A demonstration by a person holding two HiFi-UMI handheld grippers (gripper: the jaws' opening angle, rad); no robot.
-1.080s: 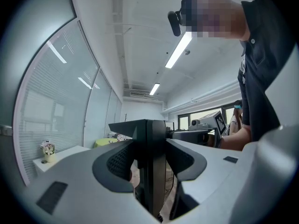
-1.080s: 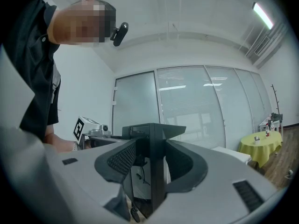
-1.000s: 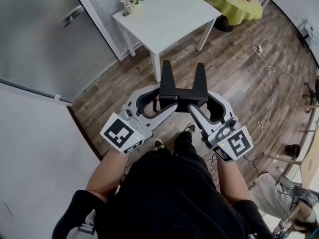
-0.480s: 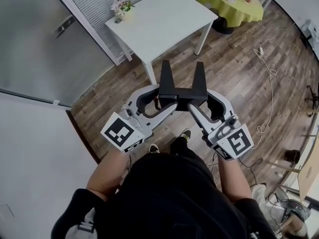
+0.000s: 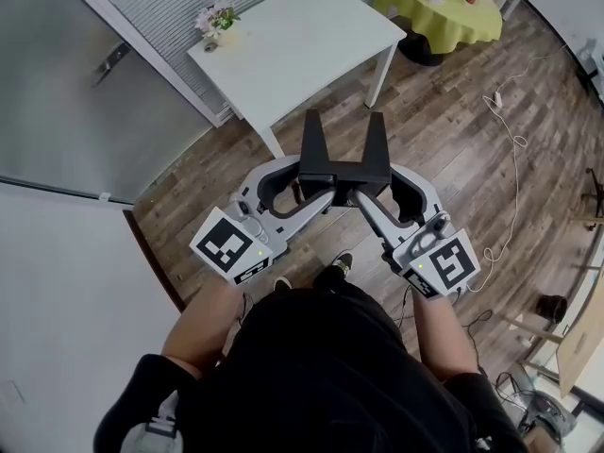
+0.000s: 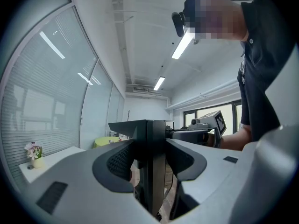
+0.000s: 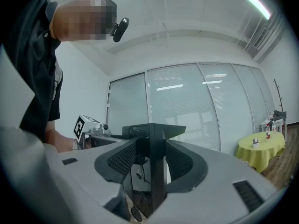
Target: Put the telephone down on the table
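Note:
The telephone (image 5: 343,161) is a black piece with two tapered prongs that point away from me, carried level above the wood floor. My left gripper (image 5: 304,193) is shut on its left end and my right gripper (image 5: 362,194) on its right end. In the left gripper view the black telephone (image 6: 150,136) stands edge-on between the ribbed pads (image 6: 122,158), with the right gripper (image 6: 205,129) beyond it. The right gripper view shows the telephone (image 7: 154,135) clamped the same way, and the left gripper (image 7: 88,127) behind it. The white table (image 5: 300,45) stands just ahead.
A small vase of flowers (image 5: 214,21) sits on the table's far left corner, next to a glass wall with blinds (image 5: 142,26). A round table with a yellow cloth (image 5: 439,6) stands at the back right. A white cable (image 5: 514,135) trails over the floor at the right.
The white table and the floor have slid nearer and leftward in the head view as I walk forward. Both grippers keep the same hold on the telephone.

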